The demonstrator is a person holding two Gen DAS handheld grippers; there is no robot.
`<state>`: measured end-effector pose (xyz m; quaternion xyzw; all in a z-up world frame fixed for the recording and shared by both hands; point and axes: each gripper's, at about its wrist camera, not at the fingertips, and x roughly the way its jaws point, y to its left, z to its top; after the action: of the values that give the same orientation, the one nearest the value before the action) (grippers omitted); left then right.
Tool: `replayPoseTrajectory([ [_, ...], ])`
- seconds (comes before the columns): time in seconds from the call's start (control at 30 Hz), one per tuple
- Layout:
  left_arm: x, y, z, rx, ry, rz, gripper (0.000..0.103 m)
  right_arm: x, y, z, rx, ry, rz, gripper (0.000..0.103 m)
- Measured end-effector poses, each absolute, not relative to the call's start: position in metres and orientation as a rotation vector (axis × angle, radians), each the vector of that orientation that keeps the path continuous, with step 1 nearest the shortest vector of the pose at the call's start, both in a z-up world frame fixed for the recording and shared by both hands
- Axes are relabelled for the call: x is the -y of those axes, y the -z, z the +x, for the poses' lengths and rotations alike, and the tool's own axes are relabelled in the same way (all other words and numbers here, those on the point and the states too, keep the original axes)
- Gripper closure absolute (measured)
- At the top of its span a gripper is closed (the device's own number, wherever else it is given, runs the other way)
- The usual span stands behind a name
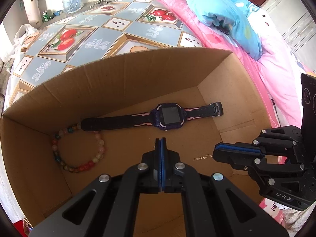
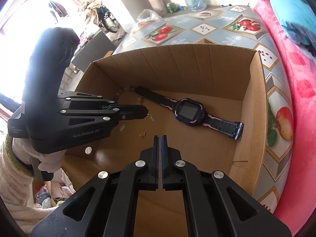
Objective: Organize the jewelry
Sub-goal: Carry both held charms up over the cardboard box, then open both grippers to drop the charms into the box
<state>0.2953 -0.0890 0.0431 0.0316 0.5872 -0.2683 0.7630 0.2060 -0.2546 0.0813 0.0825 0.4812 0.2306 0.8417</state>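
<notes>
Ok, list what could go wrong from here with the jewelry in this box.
1. The fine gold chain dangles from the shut left hand-held gripper; it could snag or tangle as it drops.
2. The watch strap lies across the bead bracelet, so moving one may drag the other.
3. Tiny gold pieces lie loose on the cardboard box floor, easy to overlook or knock about.

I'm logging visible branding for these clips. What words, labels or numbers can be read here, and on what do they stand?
"GenRobot.AI": on the side of the left gripper, seen from the right wrist.
Small white print further back on that gripper's body: too small to read.
Embossed letters on the right gripper: mirrored, not legible.
Watch: screen dark, no text.
Cardboard box: no print.
</notes>
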Motion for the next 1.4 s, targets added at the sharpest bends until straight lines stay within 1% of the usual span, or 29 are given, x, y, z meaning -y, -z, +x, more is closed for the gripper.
replayPoseTrajectory([
  [0.27, 0.089, -0.044, 0.296, -1.266, 0.606, 0.060, 0.102, 0.253, -0.088, 0.205, -0.988, -0.465, 0.146, 0.099],
  [0.33, 0.086, -0.047, 0.295, -1.255, 0.615, 0.043, 0.097, 0.255, -0.093, 0.201, -0.962, -0.464, 0.142, 0.098],
  [0.37, 0.084, -0.050, 0.294, -1.244, 0.617, 0.033, 0.095, 0.257, -0.096, 0.198, -0.946, -0.461, 0.142, 0.098],
  [0.43, 0.079, -0.060, 0.290, -1.203, 0.616, 0.020, 0.095, 0.261, -0.106, 0.191, -0.902, -0.447, 0.134, 0.097],
  [0.57, 0.055, -0.098, 0.268, -1.053, 0.621, -0.010, 0.094, 0.273, -0.125, 0.170, -0.813, -0.400, 0.132, 0.095],
  [0.67, 0.027, -0.126, 0.241, -0.927, 0.598, -0.035, 0.086, 0.285, -0.137, 0.151, -0.749, -0.353, 0.136, 0.091],
  [0.73, 0.005, -0.141, 0.218, -0.838, 0.539, -0.023, 0.070, 0.294, -0.141, 0.137, -0.713, -0.310, 0.139, 0.081],
  [0.77, -0.006, -0.145, 0.209, -0.804, 0.503, -0.027, 0.065, 0.299, -0.142, 0.131, -0.702, -0.294, 0.146, 0.079],
  [0.8, -0.018, -0.147, 0.200, -0.782, 0.474, -0.043, 0.057, 0.305, -0.142, 0.126, -0.695, -0.280, 0.157, 0.076],
  [0.83, -0.032, -0.145, 0.193, -0.772, 0.451, -0.080, 0.050, 0.310, -0.140, 0.122, -0.693, -0.265, 0.172, 0.072],
  [0.9, -0.056, -0.133, 0.182, -0.792, 0.394, -0.155, 0.045, 0.319, -0.131, 0.120, -0.707, -0.229, 0.203, 0.071],
  [1.03, -0.079, -0.090, 0.172, -0.882, 0.338, -0.250, 0.044, 0.334, -0.106, 0.120, -0.779, -0.200, 0.304, 0.071],
  [1.17, -0.080, -0.053, 0.171, -0.968, 0.362, -0.360, 0.044, 0.335, -0.090, 0.116, -0.826, -0.218, 0.374, 0.070],
  [1.3, -0.073, -0.035, 0.171, -1.007, 0.385, -0.419, 0.042, 0.330, -0.077, 0.123, -0.887, -0.224, 0.398, 0.070],
  [1.4, -0.068, -0.037, 0.168, -0.997, 0.373, -0.407, 0.042, 0.326, -0.068, 0.126, -0.912, -0.248, 0.424, 0.077],
])
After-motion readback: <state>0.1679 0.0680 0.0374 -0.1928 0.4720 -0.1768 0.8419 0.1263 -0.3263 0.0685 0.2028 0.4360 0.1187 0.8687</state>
